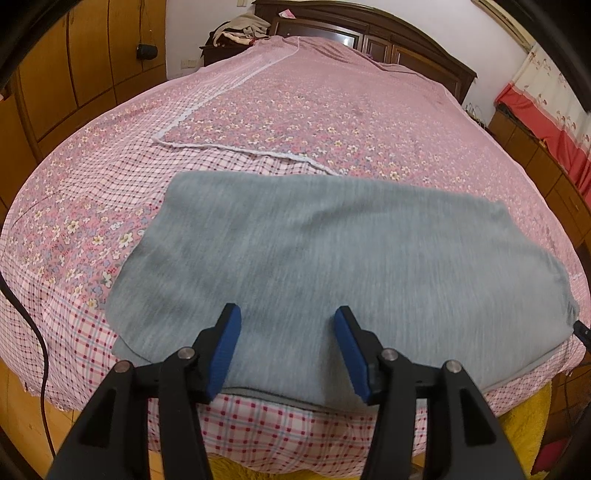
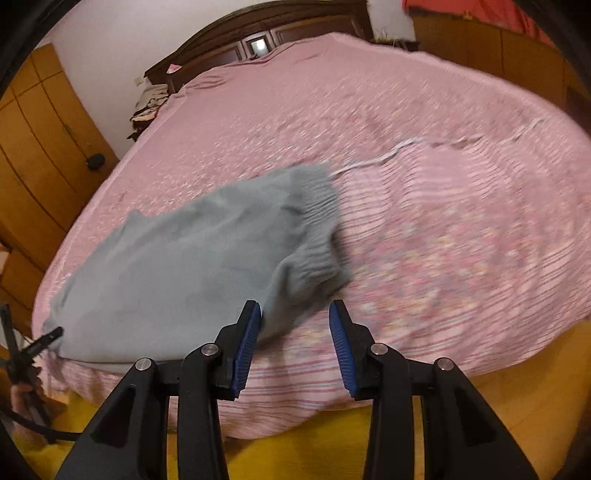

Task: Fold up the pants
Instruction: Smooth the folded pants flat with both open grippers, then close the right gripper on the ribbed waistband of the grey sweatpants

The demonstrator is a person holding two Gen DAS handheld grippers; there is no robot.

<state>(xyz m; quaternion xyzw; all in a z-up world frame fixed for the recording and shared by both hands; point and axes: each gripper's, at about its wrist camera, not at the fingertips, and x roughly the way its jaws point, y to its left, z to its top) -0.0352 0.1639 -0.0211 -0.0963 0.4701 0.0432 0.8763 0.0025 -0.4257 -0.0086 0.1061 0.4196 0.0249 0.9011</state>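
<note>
Grey knit pants (image 1: 332, 258) lie folded flat on the pink bed (image 1: 277, 110), close to its front edge. My left gripper (image 1: 286, 308) hovers over the near edge of the pants, open, with only cloth showing behind the gap. In the blurred right wrist view the pants (image 2: 177, 266) stretch to the left, ribbed cuffs (image 2: 317, 218) at their far right end. My right gripper (image 2: 294, 304) stands open beside the pants' near right corner, with nothing gripped. The left gripper's tip (image 2: 50, 338) shows at the pants' left end, with a hand (image 2: 18, 395) below it.
A floral and checked sheet covers the bed, with a folded-back seam (image 1: 240, 147) behind the pants. A dark wooden headboard (image 1: 369, 33) stands at the far end and wooden wardrobes (image 1: 74, 74) on the left. A yellow rug (image 2: 314, 443) lies below the bed's front edge. A black cable (image 1: 40, 350) hangs at left.
</note>
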